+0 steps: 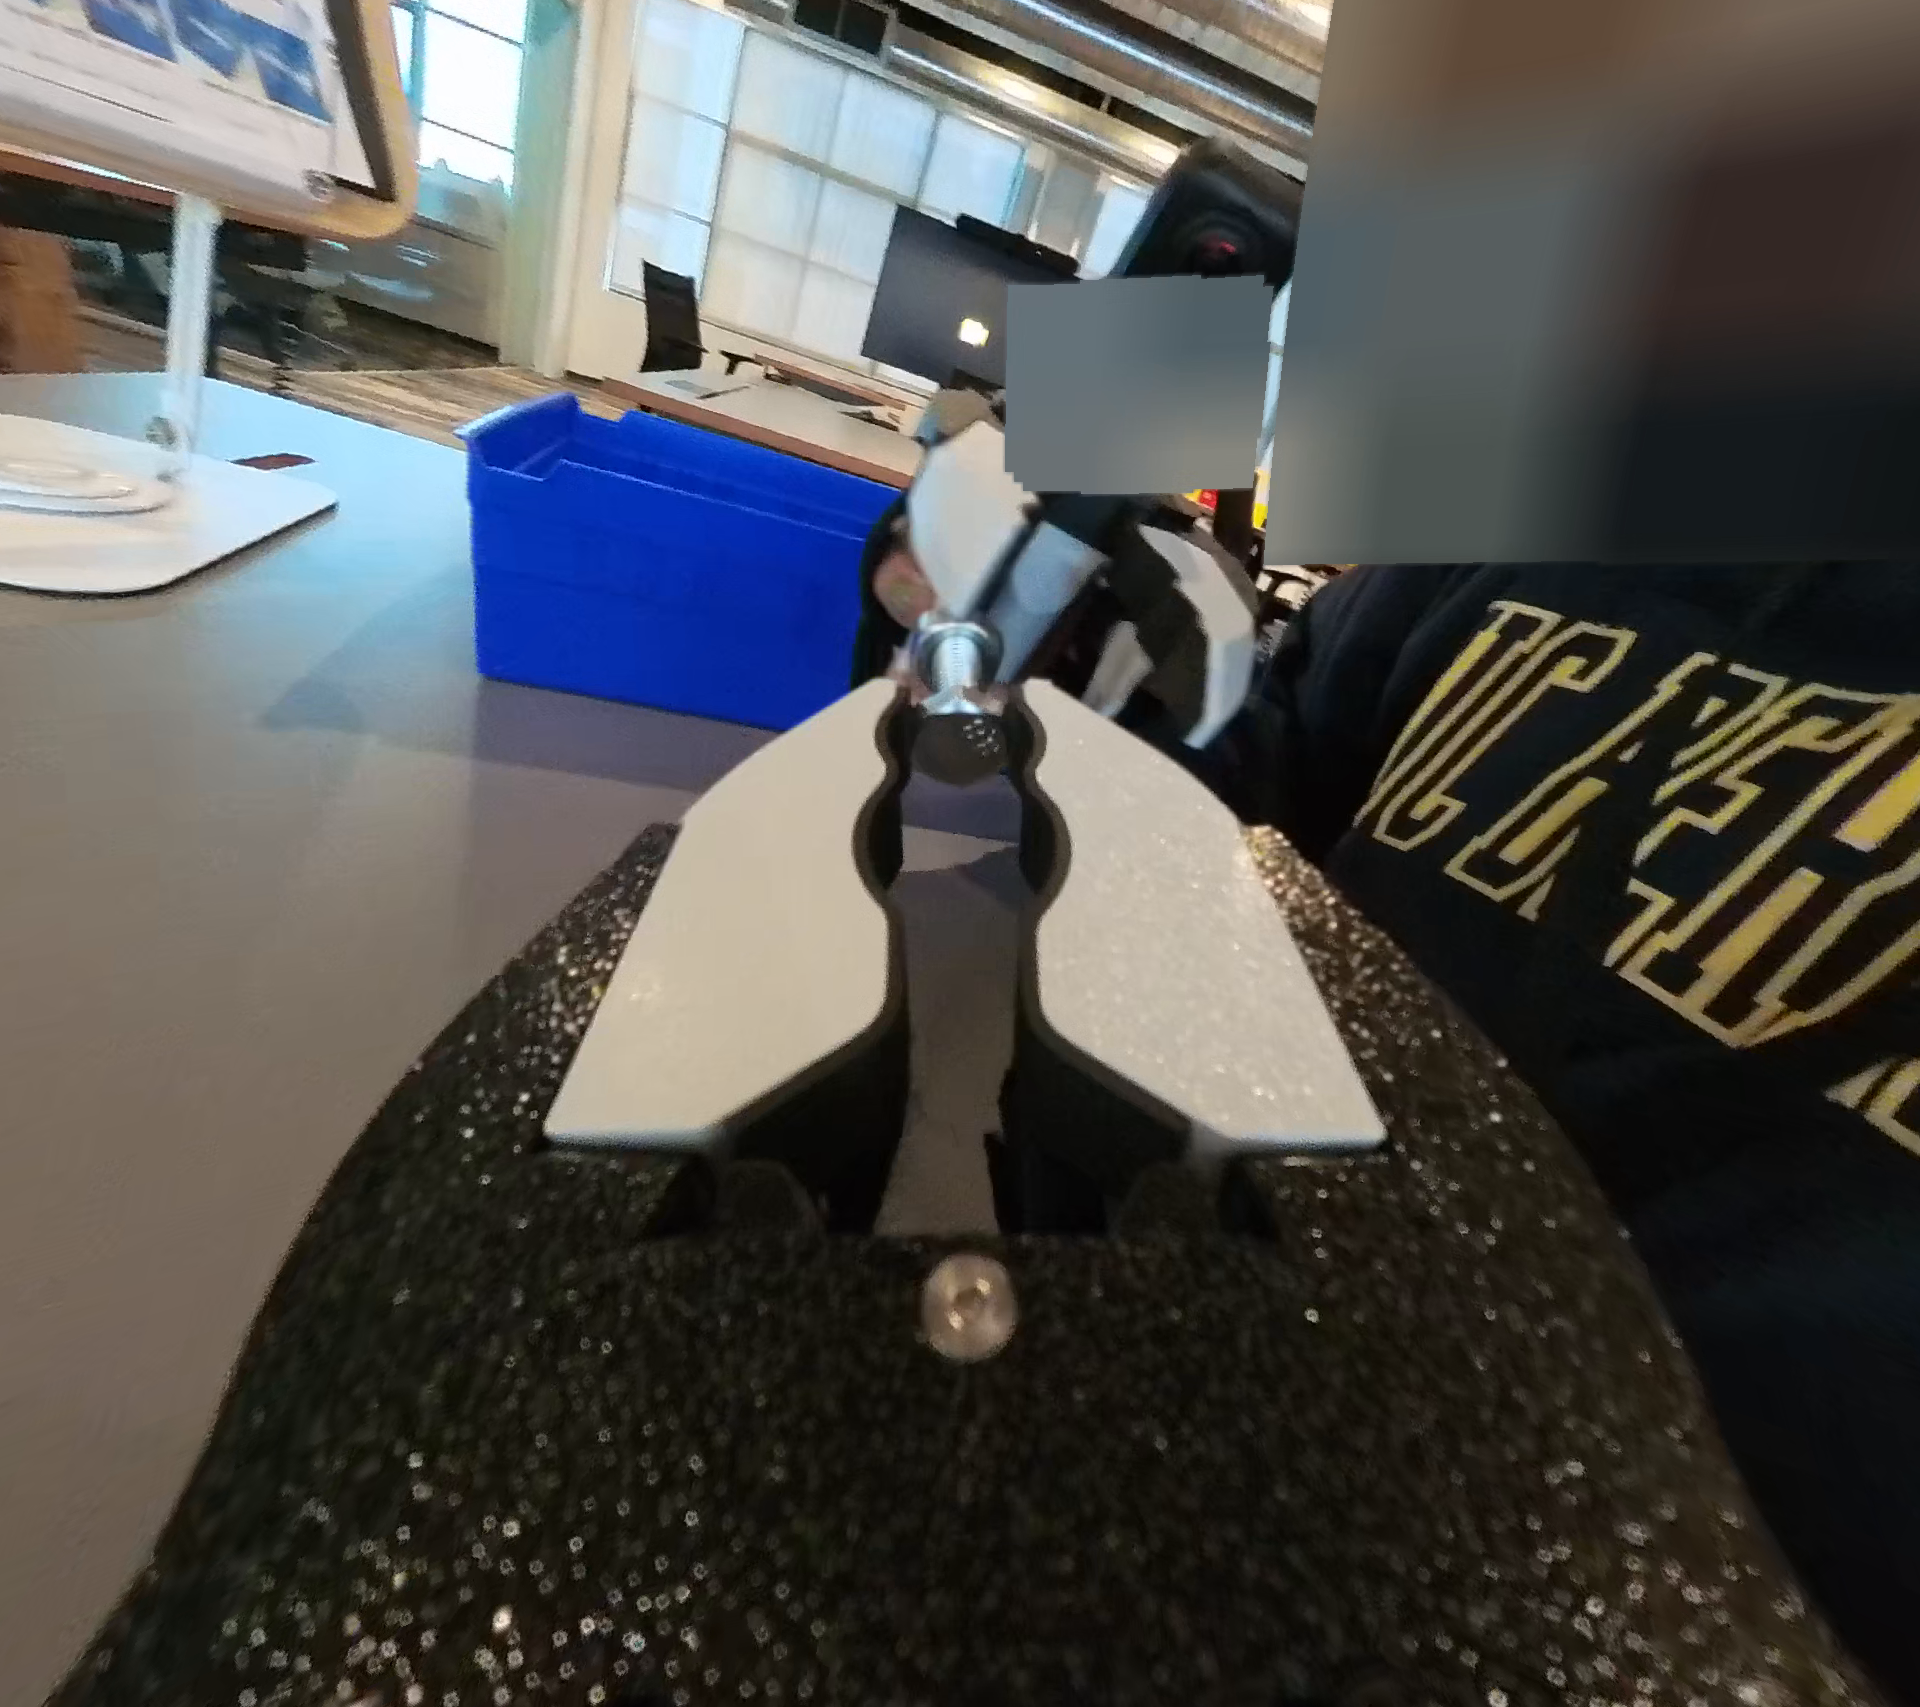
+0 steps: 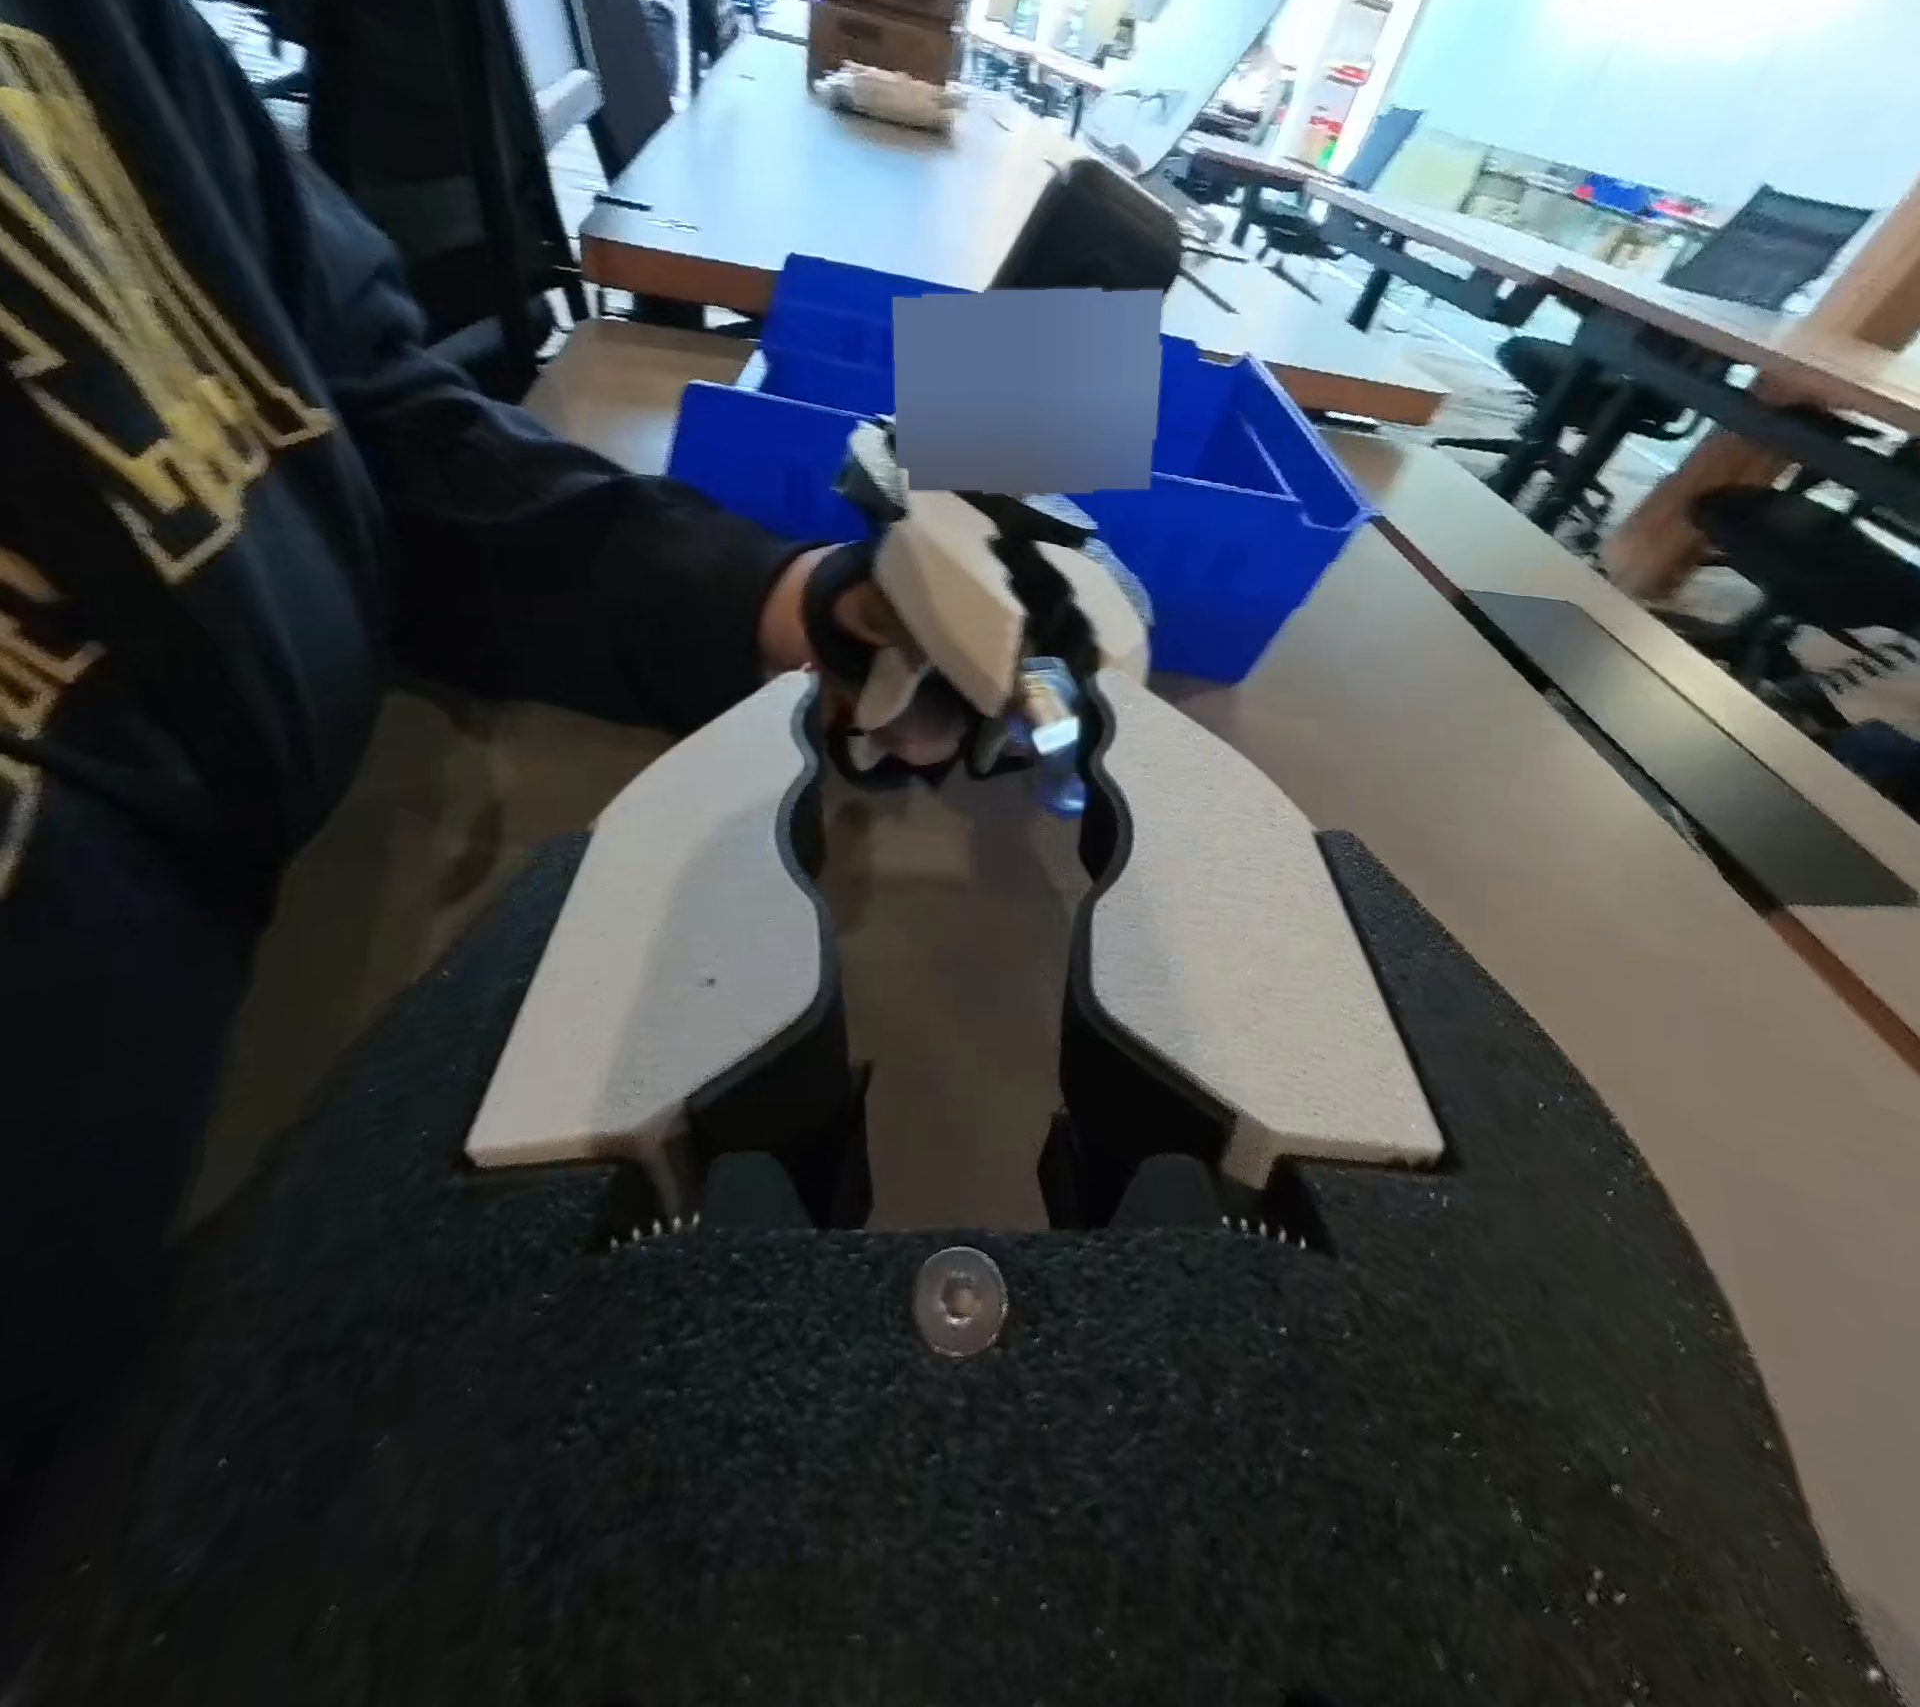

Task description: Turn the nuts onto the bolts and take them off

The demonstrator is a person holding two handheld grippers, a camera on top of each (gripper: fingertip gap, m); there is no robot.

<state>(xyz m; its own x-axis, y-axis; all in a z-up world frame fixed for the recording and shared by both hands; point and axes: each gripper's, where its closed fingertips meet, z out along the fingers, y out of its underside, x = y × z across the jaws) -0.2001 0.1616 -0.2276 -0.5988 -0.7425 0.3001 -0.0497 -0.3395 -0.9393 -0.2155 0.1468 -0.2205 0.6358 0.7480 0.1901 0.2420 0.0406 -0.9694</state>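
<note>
Holding a silver bolt point(image 1: 954, 727) by its hex head, the left gripper point(image 1: 954, 701) has its fingers pinched at the tips, above the grey table point(image 1: 260, 774); blue bin point(image 1: 665, 556) behind; right gripper point(image 1: 997, 629) meets the threaded shank, where a nut point(image 1: 951, 641) sits; right wrist view shows its fingers point(image 2: 1195, 784) spread apart, nut beside one tip, contact unclear.

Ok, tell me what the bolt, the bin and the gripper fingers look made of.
Bolt: bright metal, probably plated steel; shiny threads and head.
Bin: blue plastic, smooth with moulded steps along the rim.
Left gripper fingers: matte grey faces on black bodies, likely printed plastic; finely grainy.
</note>
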